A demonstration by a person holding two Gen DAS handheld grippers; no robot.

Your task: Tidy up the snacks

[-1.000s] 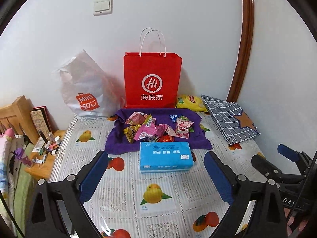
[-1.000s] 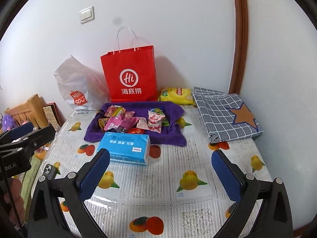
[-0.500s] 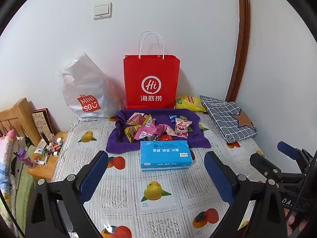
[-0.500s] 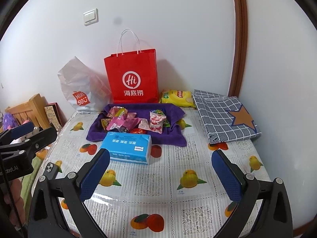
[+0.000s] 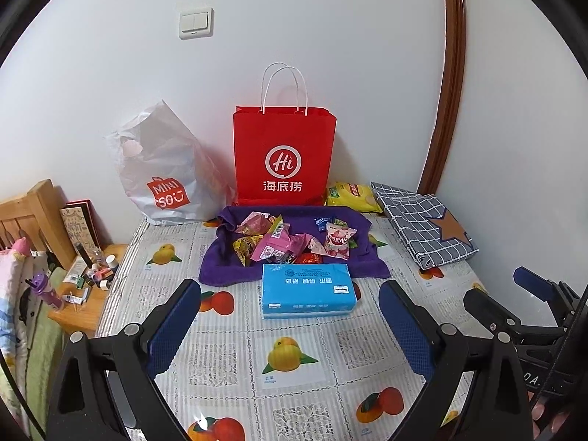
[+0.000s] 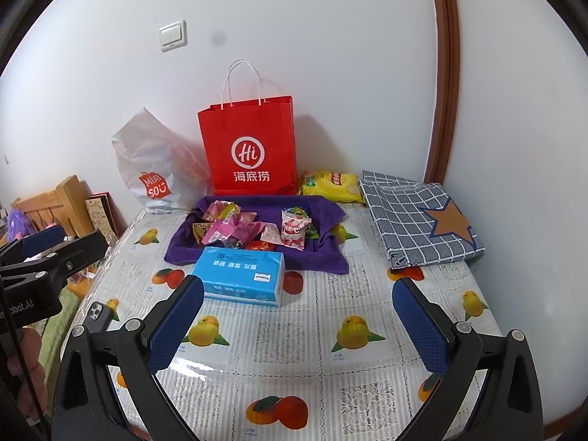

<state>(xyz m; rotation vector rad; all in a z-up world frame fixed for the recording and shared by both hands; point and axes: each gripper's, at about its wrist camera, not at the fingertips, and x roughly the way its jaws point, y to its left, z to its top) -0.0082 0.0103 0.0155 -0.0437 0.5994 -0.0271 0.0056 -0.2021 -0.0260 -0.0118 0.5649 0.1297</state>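
One desk (image 5: pixel 294 334), covered in a fruit-print plastic cloth, pushed into the wall corner. On it, biggest first:

- 1 red paper bag (image 5: pixel 283 158) with white handles, upright against the wall, back centre.
- 1 white plastic shopping bag (image 5: pixel 165 172), just left of the red one, slumped on the wall.
- 1 grey checked cloth (image 6: pixel 415 213) with an orange star, folded, back right.
- 1 purple towel (image 5: pixel 220 264) directly in front of the red bag, edges bunched up.
- 1 blue tissue pack (image 5: pixel 307 290) at the towel's near edge, touching it.
- 1 yellow snack bag (image 6: pixel 330 183) between red bag and checked cloth, off the towel.
- Snack pile (image 5: pixel 290 242) on the towel: roughly seven or eight small packets, overlapping, exact count unclear. One pink-white strawberry packet (image 6: pixel 293 229) sits apart on the right.
- 1 phone (image 6: pixel 97 316) at the desk's left edge, right view only.

My left tongs (image 5: pixel 290 327): spread wide, holding nothing, above the near desk, pointing at the tissue pack. My right tongs (image 6: pixel 297 325): same, wide and unloaded, over the near desk, well short of the snacks.

One wooden side shelf (image 5: pixel 92 308) left of the desk, cluttered with small bottles.
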